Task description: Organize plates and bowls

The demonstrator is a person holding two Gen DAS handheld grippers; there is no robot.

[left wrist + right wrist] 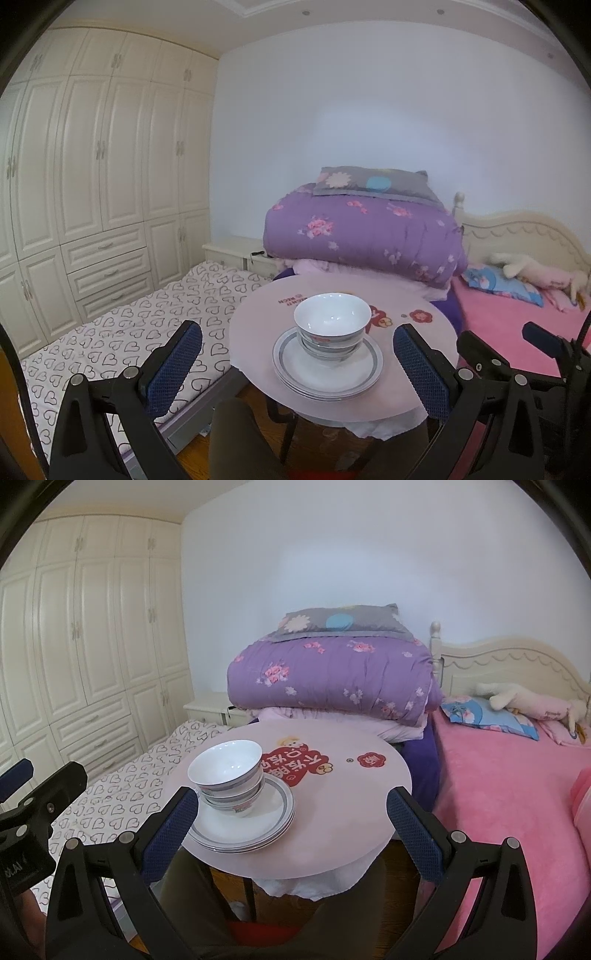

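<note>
A stack of white bowls [331, 323] sits on a stack of white grey-rimmed plates [328, 373] on a small round pink table [417, 332]. The bowls [227, 773] and plates [258, 823] also show in the right wrist view, on the left half of the table [332, 812]. My left gripper [298, 354] is open and empty, held back from the table with the stack between its blue fingers [173, 365]. My right gripper [291, 819] is open and empty, near the table's front edge, to the right of the stack.
A bed with a heart-print sheet [140, 325] lies to the left, a pink bed [498, 775] to the right. A folded purple quilt [332, 675] is piled behind the table. A cream wardrobe [92, 166] fills the left wall. My knees show below the table.
</note>
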